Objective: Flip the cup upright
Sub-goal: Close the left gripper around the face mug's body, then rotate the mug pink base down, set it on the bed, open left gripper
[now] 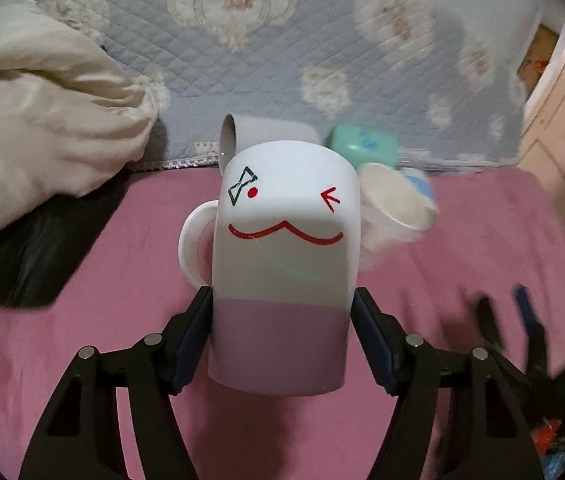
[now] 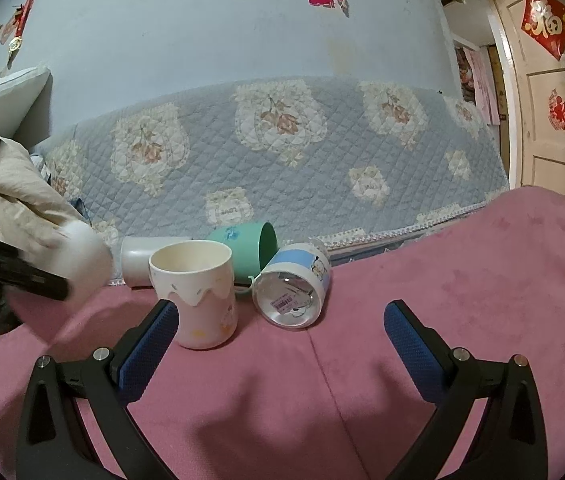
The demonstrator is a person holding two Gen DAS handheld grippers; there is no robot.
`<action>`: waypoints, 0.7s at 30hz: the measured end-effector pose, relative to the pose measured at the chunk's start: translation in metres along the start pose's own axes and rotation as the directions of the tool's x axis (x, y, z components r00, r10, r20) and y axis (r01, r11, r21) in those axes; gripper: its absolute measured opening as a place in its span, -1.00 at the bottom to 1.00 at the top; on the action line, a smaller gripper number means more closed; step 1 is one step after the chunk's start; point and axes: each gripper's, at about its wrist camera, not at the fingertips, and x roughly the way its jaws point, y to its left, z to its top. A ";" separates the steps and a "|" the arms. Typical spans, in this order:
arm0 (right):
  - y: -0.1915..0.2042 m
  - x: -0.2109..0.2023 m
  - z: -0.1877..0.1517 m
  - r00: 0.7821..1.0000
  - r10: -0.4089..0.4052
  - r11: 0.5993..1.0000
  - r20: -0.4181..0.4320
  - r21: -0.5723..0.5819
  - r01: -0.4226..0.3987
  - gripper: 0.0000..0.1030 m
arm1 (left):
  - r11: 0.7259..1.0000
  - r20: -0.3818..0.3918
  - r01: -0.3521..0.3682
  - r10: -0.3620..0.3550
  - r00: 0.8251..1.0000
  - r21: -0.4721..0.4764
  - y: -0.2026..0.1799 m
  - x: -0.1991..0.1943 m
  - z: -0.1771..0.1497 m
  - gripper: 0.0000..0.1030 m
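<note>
My left gripper (image 1: 282,304) is shut on a white and lilac mug (image 1: 282,264) with a drawn winking face and a handle on its left. The mug is held above the pink surface, its closed end pointing away from the camera. In the right wrist view the same mug (image 2: 86,260) shows blurred at the left, with the left gripper's black fingers (image 2: 22,276) on it. My right gripper (image 2: 278,320) is open and empty, low over the pink surface. Just beyond its left finger stands an upright cream cup (image 2: 196,292).
A blue cartoon cup (image 2: 292,284) lies on its side, bottom toward me. A green cup (image 2: 248,248) and a white cup (image 2: 142,260) lie behind, near the quilted blue cover (image 2: 282,152). A crumpled cream blanket (image 1: 34,120) lies left. A door (image 2: 554,120) stands right.
</note>
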 end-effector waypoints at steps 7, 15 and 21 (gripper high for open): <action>0.003 -0.009 0.000 0.999 0.000 1.000 0.037 -0.013 0.001 1.00 | 0.995 -0.034 -0.011 0.008 0.999 -0.095 0.003 -0.021 -0.077 0.31; 0.011 -0.018 0.000 0.997 0.033 0.999 0.069 -0.035 -0.030 1.00 | 0.990 0.002 -0.044 0.045 0.999 -0.132 0.011 0.005 -0.096 0.31; 0.011 -0.011 0.000 0.998 0.041 0.999 0.042 -0.030 -0.040 1.00 | 0.984 0.021 -0.080 0.085 0.996 -0.161 0.014 0.005 -0.095 0.36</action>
